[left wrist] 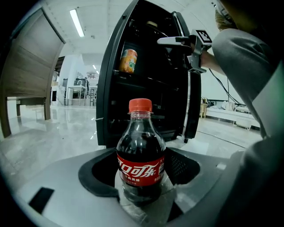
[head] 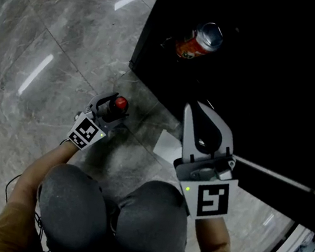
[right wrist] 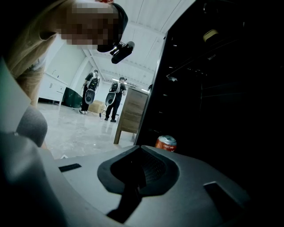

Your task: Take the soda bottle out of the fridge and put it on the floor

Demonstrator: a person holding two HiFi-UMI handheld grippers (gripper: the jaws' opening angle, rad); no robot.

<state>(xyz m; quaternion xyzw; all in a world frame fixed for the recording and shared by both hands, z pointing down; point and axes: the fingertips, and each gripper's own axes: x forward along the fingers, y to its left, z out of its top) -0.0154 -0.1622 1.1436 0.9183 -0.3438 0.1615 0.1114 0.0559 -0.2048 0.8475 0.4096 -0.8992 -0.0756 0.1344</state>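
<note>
COUNT | cola bottle point(left wrist: 140, 153): 1, red cap | orange soda can point(head: 200, 41): 1, no more than one in any view | black fridge point(left wrist: 108, 97): 1 | grippers: 2, left gripper point(head: 113, 106) and right gripper point(head: 198, 114) | marker cubes point(head: 86, 131): 2, one per gripper | standing people point(right wrist: 90, 94) far off: 2 | wooden furniture piece point(right wrist: 132, 113): 1

Red label on soda bottle point(left wrist: 140, 150): white Chinese Coca-Cola script, 可口可乐. Print on orange can point(left wrist: 128, 60) illegible.

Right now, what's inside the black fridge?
An orange can sits on a shelf inside the fridge. The rest of the inside is too dark to see.
</note>
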